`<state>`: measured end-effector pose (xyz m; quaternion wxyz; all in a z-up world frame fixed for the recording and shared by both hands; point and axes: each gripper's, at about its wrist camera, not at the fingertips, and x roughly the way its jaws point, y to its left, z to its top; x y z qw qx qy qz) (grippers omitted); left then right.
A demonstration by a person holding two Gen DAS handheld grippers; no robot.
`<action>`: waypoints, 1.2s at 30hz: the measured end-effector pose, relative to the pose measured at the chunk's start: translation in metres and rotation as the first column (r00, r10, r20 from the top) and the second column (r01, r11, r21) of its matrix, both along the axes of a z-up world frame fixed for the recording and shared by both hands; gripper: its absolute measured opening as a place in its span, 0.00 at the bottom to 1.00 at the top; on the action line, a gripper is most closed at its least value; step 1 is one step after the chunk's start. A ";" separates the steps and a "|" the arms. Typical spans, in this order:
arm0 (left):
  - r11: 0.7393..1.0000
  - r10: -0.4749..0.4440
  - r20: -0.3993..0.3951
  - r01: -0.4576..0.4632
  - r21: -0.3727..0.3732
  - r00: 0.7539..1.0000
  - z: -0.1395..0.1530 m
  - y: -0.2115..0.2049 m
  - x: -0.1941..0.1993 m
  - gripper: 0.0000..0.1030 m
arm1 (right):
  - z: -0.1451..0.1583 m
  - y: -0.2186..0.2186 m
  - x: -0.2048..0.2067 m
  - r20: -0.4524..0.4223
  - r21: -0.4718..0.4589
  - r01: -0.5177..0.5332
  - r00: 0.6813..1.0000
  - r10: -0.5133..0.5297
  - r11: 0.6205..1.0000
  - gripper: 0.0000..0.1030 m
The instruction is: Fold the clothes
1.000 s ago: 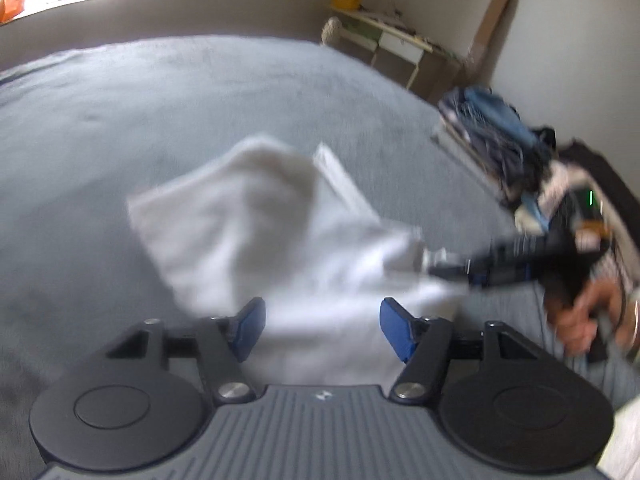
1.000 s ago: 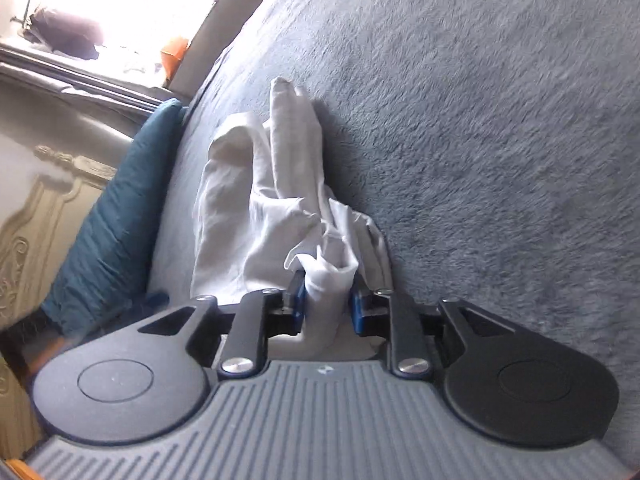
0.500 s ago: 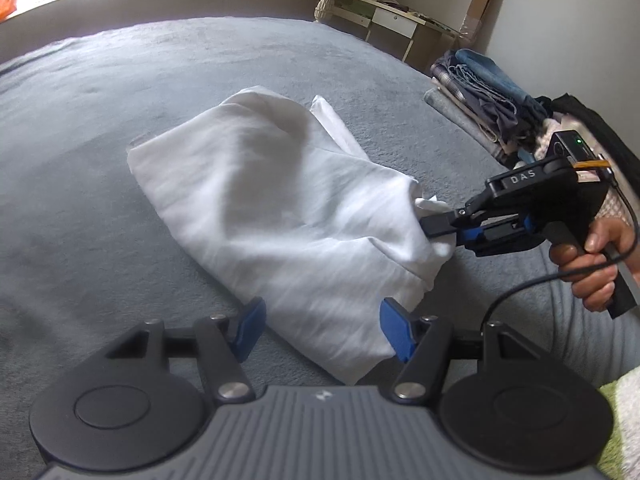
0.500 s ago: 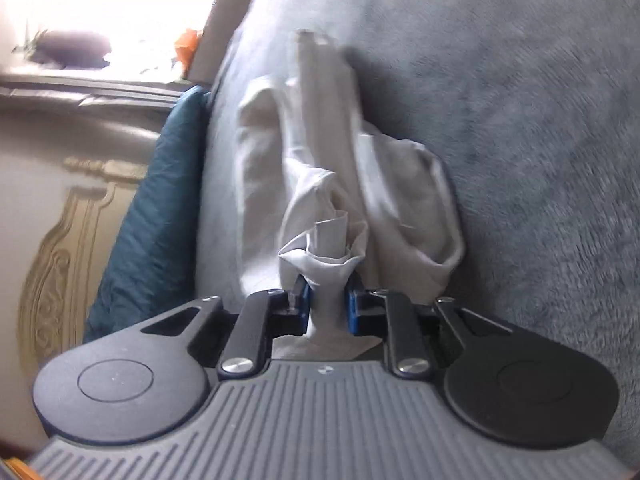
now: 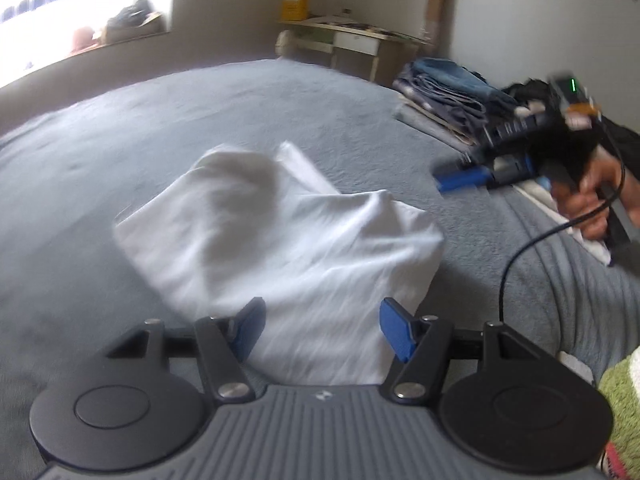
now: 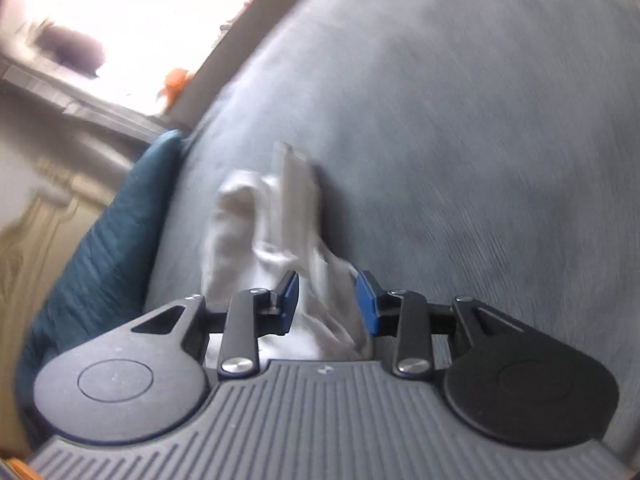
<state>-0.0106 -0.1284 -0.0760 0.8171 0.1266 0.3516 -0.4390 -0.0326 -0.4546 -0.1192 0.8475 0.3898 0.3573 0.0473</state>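
A white garment [image 5: 280, 240] lies loosely folded on the grey bed cover [image 5: 120, 140]. My left gripper [image 5: 322, 330] hovers open at its near edge; the blue pads stand wide and do not press the cloth. In the left wrist view my right gripper [image 5: 460, 178] is blurred at the right, in a person's hand [image 5: 592, 208], clear of the garment with nothing in it. In the right wrist view the right gripper [image 6: 327, 300] has its jaws opening. The white garment [image 6: 272, 220] lies beyond and below them, and the pads do not press it.
A pile of folded clothes [image 5: 448, 92] sits at the bed's far right, with a pale desk [image 5: 352, 40] and a yellow box [image 5: 295, 0] behind it. A teal pillow [image 6: 100, 248] lies along the headboard side. A green and white cloth [image 5: 620, 400] shows at the lower right.
The right gripper has let go of the garment's bunched corner and drawn back up and to the right. The corner has dropped onto the pile. The left gripper shifted slightly and stayed open.
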 end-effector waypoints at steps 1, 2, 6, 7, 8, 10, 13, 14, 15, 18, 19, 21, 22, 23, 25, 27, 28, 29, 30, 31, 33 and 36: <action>1.000 -0.013 -0.001 0.013 0.003 1.000 -0.002 -0.005 -0.001 0.62 | 0.010 0.005 0.005 0.035 -0.045 -0.035 0.999 0.036 0.998 0.29; 1.000 -0.027 -0.001 0.027 0.007 1.000 -0.005 -0.010 -0.001 0.61 | 0.017 0.014 0.012 0.056 -0.095 -0.086 0.994 0.091 0.992 0.28; 0.995 -0.065 -0.013 0.066 0.076 0.998 -0.025 -0.025 -0.002 0.59 | 0.017 0.054 0.031 0.072 -0.196 -0.257 0.959 0.276 0.946 0.26; 0.993 -0.063 -0.016 0.064 0.104 0.998 -0.033 -0.026 -0.002 0.58 | 0.011 0.062 0.035 0.046 -0.227 -0.294 0.949 0.312 0.928 0.25; 0.990 -0.056 -0.021 0.058 0.126 0.998 -0.039 -0.027 -0.002 0.58 | 0.002 0.068 0.037 0.016 -0.257 -0.325 0.940 0.340 0.910 0.25; 0.987 -0.047 -0.028 0.051 0.150 0.999 -0.047 -0.026 -0.001 0.59 | -0.022 0.081 0.041 -0.089 -0.331 -0.382 0.923 0.375 0.863 0.23; 0.988 -0.048 -0.030 0.052 0.145 0.998 -0.046 -0.024 -0.001 0.59 | -0.035 0.085 0.043 -0.128 -0.383 -0.411 0.911 0.393 0.827 0.19; 0.989 -0.048 -0.032 0.052 0.141 0.998 -0.043 -0.022 -0.001 0.59 | -0.029 0.086 0.043 -0.121 -0.396 -0.415 0.908 0.402 0.819 0.20; 0.990 -0.049 -0.034 0.053 0.129 0.998 -0.039 -0.018 -0.001 0.59 | -0.023 0.087 0.043 -0.112 -0.409 -0.420 0.904 0.412 0.810 0.20; 0.995 -0.076 -0.040 0.078 0.056 0.996 -0.023 -0.004 0.000 0.59 | 0.008 0.089 0.042 -0.006 -0.450 -0.431 0.877 0.480 0.782 0.21; 0.995 -0.091 -0.040 0.092 0.026 0.995 -0.017 0.001 0.000 0.59 | 0.018 0.089 0.043 0.031 -0.463 -0.431 0.865 0.501 0.774 0.21; 0.993 -0.117 -0.042 0.117 0.001 0.992 -0.014 0.003 0.000 0.59 | 0.028 0.091 0.049 0.091 -0.486 -0.397 0.863 0.497 0.778 0.21; 0.993 -0.118 -0.045 0.118 0.014 0.992 -0.017 -0.002 0.001 0.59 | 0.027 0.092 0.055 0.096 -0.494 -0.385 0.867 0.489 0.779 0.21; 0.992 -0.118 -0.049 0.120 0.027 0.992 -0.021 -0.007 0.002 0.59 | 0.025 0.093 0.062 0.096 -0.503 -0.375 0.871 0.481 0.779 0.21; 0.992 -0.105 -0.069 0.109 0.063 0.992 -0.034 -0.016 0.005 0.59 | 0.008 0.101 0.082 0.018 -0.561 -0.383 0.881 0.473 0.734 0.21; 0.993 -0.081 -0.099 0.089 0.083 0.992 -0.052 -0.018 0.008 0.59 | -0.019 0.105 0.100 -0.116 -0.604 -0.412 0.892 0.437 0.682 0.20; 0.994 -0.078 -0.097 0.085 0.073 0.992 -0.056 -0.017 0.007 0.59 | -0.031 0.104 0.108 -0.180 -0.611 -0.426 0.895 0.407 0.667 0.21; 0.995 -0.076 -0.095 0.082 0.061 0.993 -0.056 -0.016 0.007 0.61 | -0.033 0.099 0.110 -0.182 -0.581 -0.418 0.903 0.389 0.699 0.20; 0.996 -0.073 -0.096 0.078 0.049 0.993 -0.057 -0.015 0.007 0.62 | -0.026 0.096 0.111 -0.165 -0.572 -0.402 0.910 0.379 0.716 0.20; 0.997 -0.067 -0.104 0.071 0.041 0.992 -0.057 -0.014 0.007 0.62 | -0.018 0.095 0.112 -0.147 -0.565 -0.387 0.916 0.372 0.729 0.19; 0.997 -0.066 -0.115 0.070 0.030 0.991 -0.057 -0.012 0.008 0.63 | 0.003 0.102 0.113 -0.097 -0.606 -0.378 0.908 0.407 0.700 0.19; 0.997 -0.071 -0.119 0.073 0.018 0.990 -0.059 -0.012 0.010 0.64 | 0.021 0.125 0.127 -0.045 -0.633 -0.412 0.865 0.500 0.655 0.19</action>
